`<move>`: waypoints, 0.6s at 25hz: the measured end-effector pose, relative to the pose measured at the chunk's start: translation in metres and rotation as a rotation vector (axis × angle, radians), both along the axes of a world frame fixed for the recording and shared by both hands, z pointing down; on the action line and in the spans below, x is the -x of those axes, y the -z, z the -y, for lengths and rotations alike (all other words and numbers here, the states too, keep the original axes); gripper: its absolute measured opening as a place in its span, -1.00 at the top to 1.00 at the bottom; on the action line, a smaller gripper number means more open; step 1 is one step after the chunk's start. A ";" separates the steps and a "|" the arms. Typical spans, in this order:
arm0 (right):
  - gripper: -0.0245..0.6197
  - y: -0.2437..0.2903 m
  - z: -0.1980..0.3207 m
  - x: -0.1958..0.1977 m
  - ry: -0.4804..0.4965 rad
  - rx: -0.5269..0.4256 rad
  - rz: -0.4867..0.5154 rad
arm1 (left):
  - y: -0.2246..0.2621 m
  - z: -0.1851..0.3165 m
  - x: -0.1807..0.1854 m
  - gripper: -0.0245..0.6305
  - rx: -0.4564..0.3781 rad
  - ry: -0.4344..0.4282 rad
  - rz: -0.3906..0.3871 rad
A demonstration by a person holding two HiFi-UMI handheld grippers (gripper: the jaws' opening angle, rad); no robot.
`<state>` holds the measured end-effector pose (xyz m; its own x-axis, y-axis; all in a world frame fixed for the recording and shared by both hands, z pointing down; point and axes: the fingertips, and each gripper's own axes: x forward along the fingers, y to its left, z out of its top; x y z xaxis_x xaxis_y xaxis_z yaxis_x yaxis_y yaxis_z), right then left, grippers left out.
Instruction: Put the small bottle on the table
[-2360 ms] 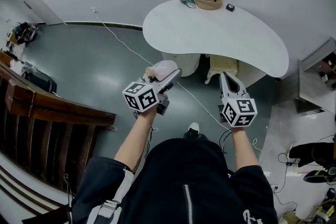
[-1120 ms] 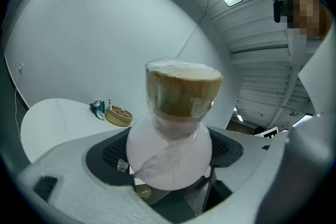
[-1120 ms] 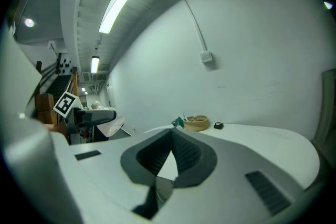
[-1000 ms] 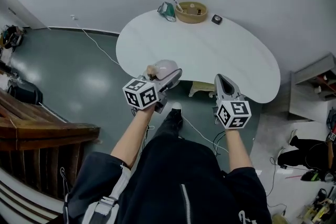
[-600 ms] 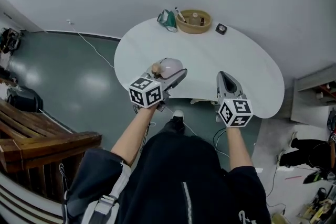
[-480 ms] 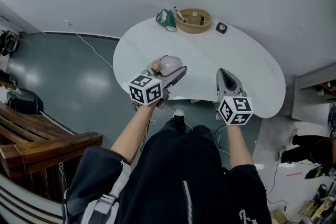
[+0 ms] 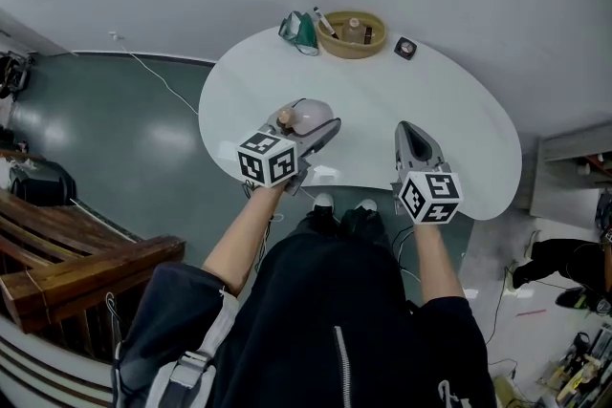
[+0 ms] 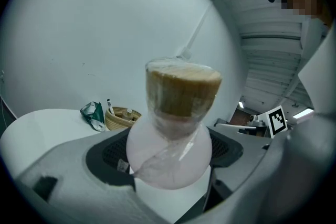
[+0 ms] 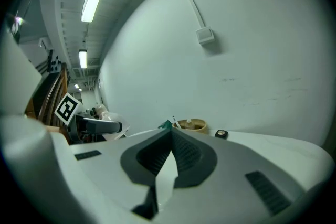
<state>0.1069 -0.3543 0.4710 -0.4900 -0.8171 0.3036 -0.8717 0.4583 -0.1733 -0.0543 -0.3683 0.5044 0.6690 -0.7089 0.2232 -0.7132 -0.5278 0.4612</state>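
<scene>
My left gripper (image 7: 316, 124) is shut on the small bottle (image 7: 304, 118), a round pale pink flask with a brown cork top wrapped in clear film. It hangs over the near left part of the white table (image 7: 449, 124). In the left gripper view the small bottle (image 8: 170, 149) stands upright between the jaws, close to the camera. My right gripper (image 7: 413, 140) is over the table's near edge, jaws together with nothing in them. In the right gripper view the right gripper (image 9: 169, 136) shows its tips meeting.
At the table's far edge stand a woven basket (image 7: 351, 33) with small items, a green packet (image 7: 297, 30) and a small black object (image 7: 406, 46). A white cable (image 7: 158, 81) runs over the grey floor at left. Wooden benches (image 7: 67, 272) lie at lower left.
The person has walked up to the table. Both grippers, once over the floor short of it, now hang over its near edge. The left gripper has kept hold of the bottle.
</scene>
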 end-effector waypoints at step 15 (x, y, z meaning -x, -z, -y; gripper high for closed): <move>0.91 -0.030 0.016 -0.014 -0.003 0.079 -0.015 | -0.051 0.021 -0.011 -0.30 0.075 -0.007 0.059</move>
